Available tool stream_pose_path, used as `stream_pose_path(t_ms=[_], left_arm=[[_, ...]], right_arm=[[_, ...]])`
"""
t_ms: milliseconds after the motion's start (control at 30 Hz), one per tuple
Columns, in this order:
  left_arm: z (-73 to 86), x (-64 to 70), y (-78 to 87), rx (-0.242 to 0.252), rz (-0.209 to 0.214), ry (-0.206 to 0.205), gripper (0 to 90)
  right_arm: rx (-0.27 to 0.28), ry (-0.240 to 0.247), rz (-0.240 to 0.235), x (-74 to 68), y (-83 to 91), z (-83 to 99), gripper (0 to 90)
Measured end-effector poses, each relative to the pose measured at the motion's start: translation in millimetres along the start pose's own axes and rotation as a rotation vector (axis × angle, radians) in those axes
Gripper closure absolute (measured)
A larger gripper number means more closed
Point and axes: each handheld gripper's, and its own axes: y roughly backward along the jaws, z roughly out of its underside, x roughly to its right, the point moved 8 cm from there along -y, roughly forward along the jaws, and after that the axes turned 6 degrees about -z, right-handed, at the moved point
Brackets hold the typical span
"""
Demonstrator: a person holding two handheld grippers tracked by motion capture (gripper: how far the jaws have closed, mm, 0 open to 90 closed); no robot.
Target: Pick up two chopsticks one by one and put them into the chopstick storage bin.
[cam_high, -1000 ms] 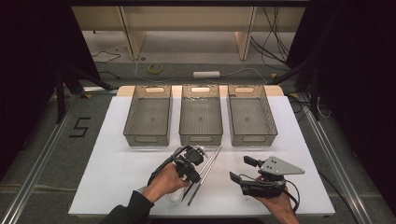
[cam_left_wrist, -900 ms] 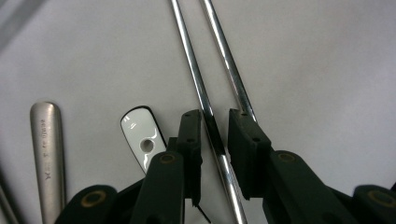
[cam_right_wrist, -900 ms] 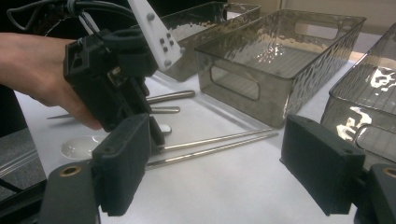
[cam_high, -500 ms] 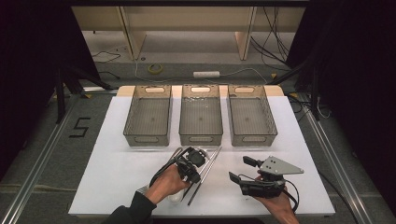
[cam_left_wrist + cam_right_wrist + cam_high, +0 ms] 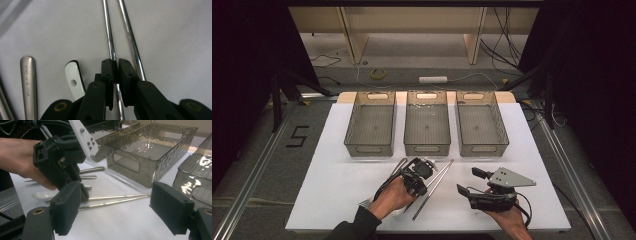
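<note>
white table point(image 5: 337, 190), left tool point(image 5: 115, 75) pinching chopstick point(image 5: 109, 35)

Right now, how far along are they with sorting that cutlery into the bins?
Barely begun, it seems. All three bins look empty. The left gripper is closed on one metal chopstick; its twin lies alongside. The right gripper hangs open, holding nothing. A metal handle and a white spoon lie on the table.

- A white bench point(image 5: 522, 150) stands on a grey floor point(image 5: 267, 165).
- Behind it are pale wooden panels point(image 5: 412, 20), loose cables point(image 5: 502, 50) and a white power strip point(image 5: 433, 79).
- Both sides are dark.
</note>
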Motion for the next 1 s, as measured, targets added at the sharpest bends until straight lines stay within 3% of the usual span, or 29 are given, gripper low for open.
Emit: stream_pose_path(t_ms=[300,700,1000], left_arm=[[-0.3,0.2,-0.2,0.005,0.001,0.004,84.5],[-1.9,0.6,0.8,0.046,0.019,-0.021,84.9],[-11.6,-0.5,21.2,0.149,0.034,-0.024,84.9]], right_arm=[[-0.004,0.004,-0.004,-0.7,-0.4,0.4,25.7],[-0.001,0.008,-0.004,-0.5,0.1,-0.1,25.8],[0.005,0.006,0.0,0.0,1.4,-1.1,25.9]])
